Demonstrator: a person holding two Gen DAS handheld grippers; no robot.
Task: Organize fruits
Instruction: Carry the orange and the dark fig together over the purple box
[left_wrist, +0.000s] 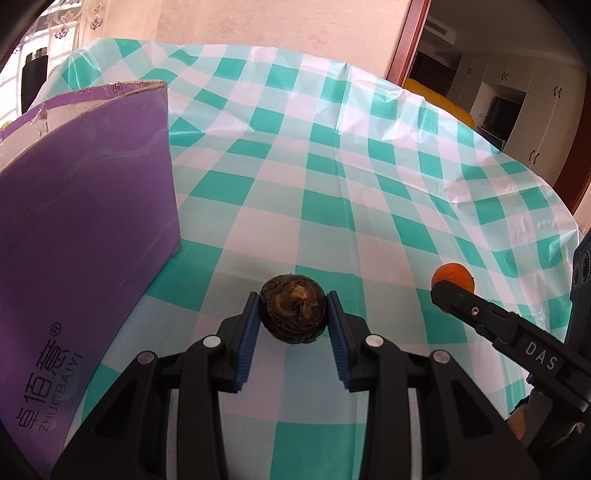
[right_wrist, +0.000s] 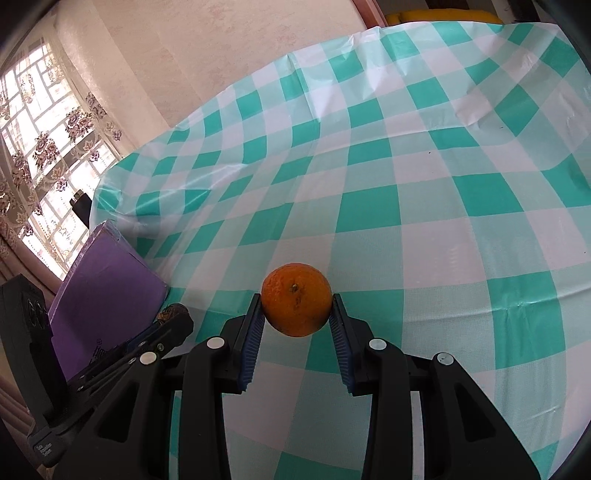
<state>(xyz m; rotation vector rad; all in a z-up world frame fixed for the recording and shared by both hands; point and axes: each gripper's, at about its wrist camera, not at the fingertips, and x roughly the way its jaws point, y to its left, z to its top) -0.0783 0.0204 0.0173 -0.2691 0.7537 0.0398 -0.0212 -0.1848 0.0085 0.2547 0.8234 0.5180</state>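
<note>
Now the left gripper (left_wrist: 292, 314) squeezes a round, dark, bumpy brown fruit (left_wrist: 293, 309) beside the smooth purple cardboard box (left_wrist: 85, 206). Nearby, the right gripper (right_wrist: 297, 302) squeezes a round, dimpled orange (right_wrist: 296, 299) above the shiny green-and-white checked tabletop (right_wrist: 424, 206).

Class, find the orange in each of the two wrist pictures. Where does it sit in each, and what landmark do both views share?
Left wrist view: the orange is at the right edge, partly hidden behind the right gripper's fingers.
Right wrist view: the orange is at centre, clamped between the right gripper.
Shared landmark: the purple box on the checked tablecloth, left of the orange in both.
</note>
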